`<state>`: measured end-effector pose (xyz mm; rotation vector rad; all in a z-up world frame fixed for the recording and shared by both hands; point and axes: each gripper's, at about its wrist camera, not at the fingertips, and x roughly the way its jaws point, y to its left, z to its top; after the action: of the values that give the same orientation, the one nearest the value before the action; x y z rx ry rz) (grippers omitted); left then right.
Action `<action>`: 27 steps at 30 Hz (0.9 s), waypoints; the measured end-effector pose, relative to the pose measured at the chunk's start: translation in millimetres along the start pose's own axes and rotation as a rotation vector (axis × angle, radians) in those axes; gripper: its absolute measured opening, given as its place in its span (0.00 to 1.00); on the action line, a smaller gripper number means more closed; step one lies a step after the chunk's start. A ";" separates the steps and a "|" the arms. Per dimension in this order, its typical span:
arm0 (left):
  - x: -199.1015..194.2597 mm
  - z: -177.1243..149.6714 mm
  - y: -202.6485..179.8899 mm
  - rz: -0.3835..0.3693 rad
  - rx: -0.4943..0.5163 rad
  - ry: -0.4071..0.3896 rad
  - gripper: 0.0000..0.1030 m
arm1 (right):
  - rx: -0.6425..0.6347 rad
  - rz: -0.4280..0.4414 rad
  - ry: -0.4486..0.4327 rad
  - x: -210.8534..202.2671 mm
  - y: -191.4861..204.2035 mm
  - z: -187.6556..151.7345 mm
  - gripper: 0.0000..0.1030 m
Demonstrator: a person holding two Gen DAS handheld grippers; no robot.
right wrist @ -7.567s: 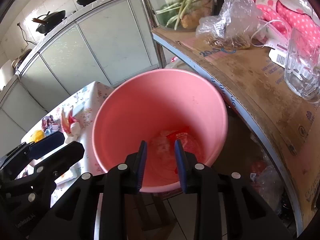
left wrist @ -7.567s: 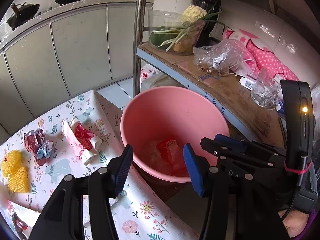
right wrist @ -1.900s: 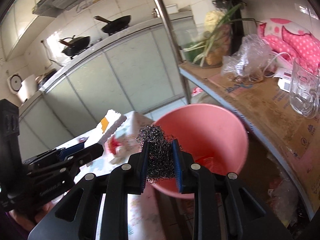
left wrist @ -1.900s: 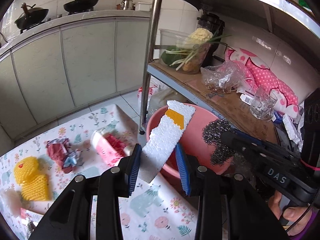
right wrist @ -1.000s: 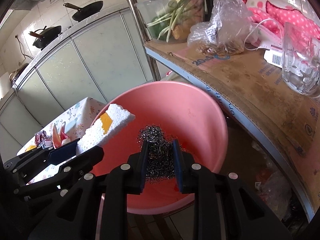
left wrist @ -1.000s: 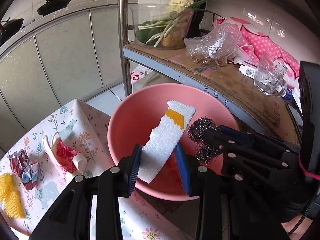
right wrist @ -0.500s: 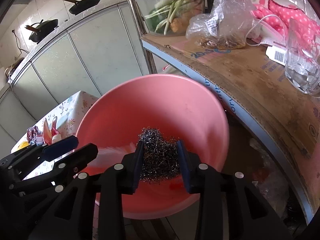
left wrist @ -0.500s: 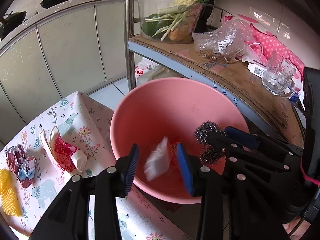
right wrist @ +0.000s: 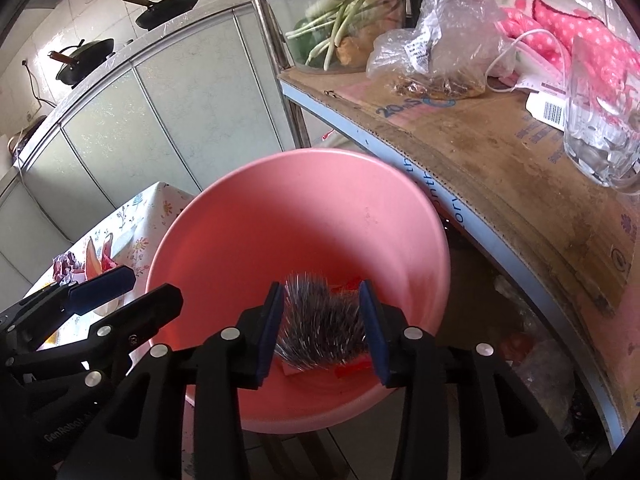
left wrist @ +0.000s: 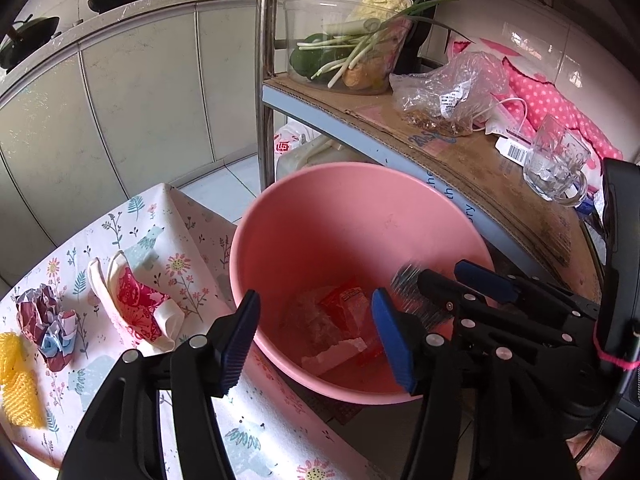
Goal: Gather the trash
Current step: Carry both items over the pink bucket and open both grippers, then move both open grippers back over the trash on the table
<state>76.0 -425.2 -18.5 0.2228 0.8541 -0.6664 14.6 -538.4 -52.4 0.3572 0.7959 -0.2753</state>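
Note:
A pink bucket [left wrist: 348,208] stands beside the table under a shelf; it also shows in the right wrist view [right wrist: 288,200]. Red wrappers and white foam [left wrist: 336,354] lie at its bottom. My left gripper [left wrist: 320,336] is open and empty over the bucket's near rim. My right gripper [right wrist: 323,324] is open over the bucket, and a steel wool ball [right wrist: 320,320], blurred by motion, falls between its fingers. On the flowered tablecloth [left wrist: 160,240] lie a red-and-white wrapper [left wrist: 136,300], a crumpled paper ball [left wrist: 48,324] and yellow foam netting [left wrist: 20,384].
A metal rack pole [left wrist: 266,72] and a cardboard-lined shelf [left wrist: 480,168] stand right behind the bucket. The shelf holds a tub of vegetables [left wrist: 352,48], a plastic bag [left wrist: 452,96] and a glass mug [left wrist: 556,168]. Cabinets with pans line the back.
My left gripper opened wider and the foam strip dropped into the bucket. My right gripper opened and the steel wool is falling out of it.

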 end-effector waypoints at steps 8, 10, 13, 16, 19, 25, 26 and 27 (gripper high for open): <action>-13.7 0.6 1.8 -0.002 0.000 -0.028 0.59 | -0.017 0.004 -0.026 -13.0 3.7 2.0 0.40; -18.6 0.7 2.0 -0.002 0.001 -0.034 0.59 | -0.020 0.010 -0.034 -18.6 5.5 1.6 0.40; -28.7 0.0 3.0 0.000 -0.004 -0.045 0.59 | -0.026 0.021 -0.039 -26.6 8.4 0.5 0.40; -41.4 -1.2 4.4 0.007 -0.011 -0.060 0.59 | -0.036 0.037 -0.047 -37.5 13.8 -1.4 0.40; -54.1 -2.8 5.8 0.014 -0.017 -0.076 0.59 | -0.041 0.051 -0.054 -48.1 18.2 -3.5 0.40; -81.5 -9.6 8.0 0.040 -0.028 -0.104 0.59 | -0.055 0.091 -0.065 -72.0 30.0 -10.4 0.39; -86.5 -11.3 8.8 0.043 -0.031 -0.108 0.59 | -0.060 0.095 -0.067 -74.8 32.5 -11.2 0.39; -91.5 -13.2 9.5 0.047 -0.034 -0.113 0.59 | -0.065 0.101 -0.069 -78.6 34.8 -12.5 0.39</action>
<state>30.7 -370.6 41.4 0.1724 0.7496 -0.6138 -33.1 -493.4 4.5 0.3237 0.7146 -0.1655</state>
